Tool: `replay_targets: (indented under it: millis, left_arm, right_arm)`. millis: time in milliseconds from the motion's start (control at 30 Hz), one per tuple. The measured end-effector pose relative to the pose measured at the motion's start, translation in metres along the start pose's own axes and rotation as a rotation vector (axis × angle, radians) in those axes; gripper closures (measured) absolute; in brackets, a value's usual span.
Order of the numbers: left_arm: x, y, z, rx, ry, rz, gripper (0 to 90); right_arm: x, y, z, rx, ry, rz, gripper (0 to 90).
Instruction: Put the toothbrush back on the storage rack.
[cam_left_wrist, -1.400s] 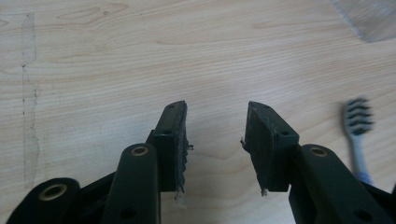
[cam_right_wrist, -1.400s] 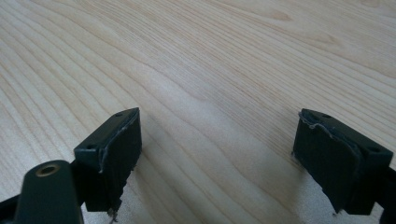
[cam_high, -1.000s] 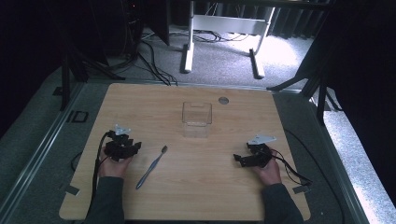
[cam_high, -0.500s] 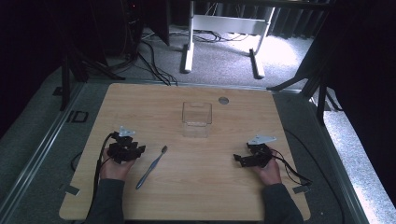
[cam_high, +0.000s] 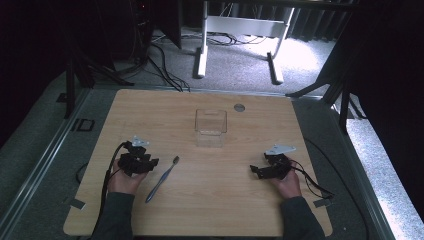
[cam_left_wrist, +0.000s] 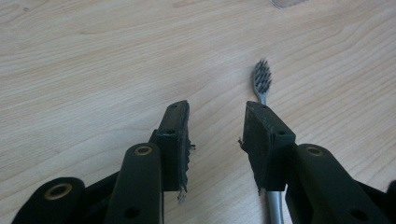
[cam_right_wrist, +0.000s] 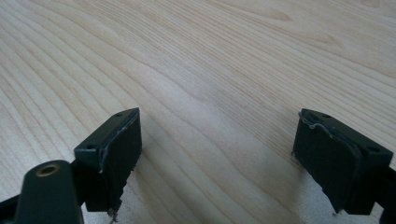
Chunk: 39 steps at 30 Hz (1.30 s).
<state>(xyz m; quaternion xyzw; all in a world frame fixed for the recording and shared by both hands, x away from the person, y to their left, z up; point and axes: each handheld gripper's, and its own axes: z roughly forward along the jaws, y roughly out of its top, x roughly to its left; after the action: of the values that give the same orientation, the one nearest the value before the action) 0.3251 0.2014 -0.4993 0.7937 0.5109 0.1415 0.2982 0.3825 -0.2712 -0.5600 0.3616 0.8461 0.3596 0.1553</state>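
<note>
So I've got the wooden table (cam_high: 150, 107) in front of me, and everything on it looks like it's barely been touched. Sitting toward the far middle is a clear plastic box (cam_high: 210, 127), upright, and as far as I can tell there's nothing in it. My guess is the toothbrush (cam_high: 162, 178) is meant to end up in there, so basically the whole job is left: grab, carry, drop.

My left gripper (cam_high: 149, 163) sits just beside the toothbrush, jaws spread partway with nothing between them. In the left gripper view the brush handle runs under the right-hand jaw and the bristle head (cam_left_wrist: 262, 77) pokes out past it, flat on the wood. My right gripper (cam_high: 256, 170) is parked well away on the other side, jaws wide apart over bare table.

No brand, label or writing I can read anywhere; the small round disc (cam_high: 239, 107) near the far edge is blank too.
</note>
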Motion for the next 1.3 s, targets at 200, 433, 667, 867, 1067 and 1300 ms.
replay_targets:
  millis: [200, 433, 667, 867, 1067, 1300]
  left_arm:
    - [-0.006, 0.003, 0.0, 0.029, -0.012, 0.037, 62.4]
    - [-0.011, 0.005, 0.0, 0.059, -0.014, 0.05, 61.5]
    - [-0.014, 0.006, 0.002, 0.088, -0.023, 0.058, 60.7]
    - [-0.017, 0.008, 0.0, 0.111, -0.026, 0.067, 61.6]
    - [-0.02, 0.01, 0.001, 0.126, -0.036, 0.08, 61.5]
    - [-0.021, 0.011, 0.001, 0.139, -0.046, 0.083, 61.6]
  right_arm:
    - [0.0, 0.0, 0.0, 0.0, 0.0, 0.0, 15.1]
    - [0.0, 0.0, 0.0, 0.001, 0.0, 0.0, 15.1]
    - [0.0, 0.0, 0.0, -0.001, 0.001, -0.001, 15.1]
    - [0.0, 0.0, 0.0, -0.001, 0.001, -0.001, 15.1]
    - [0.0, 0.0, 0.0, -0.001, 0.001, -0.001, 15.1]
    - [0.0, 0.0, 0.0, -0.001, 0.001, -0.002, 15.1]
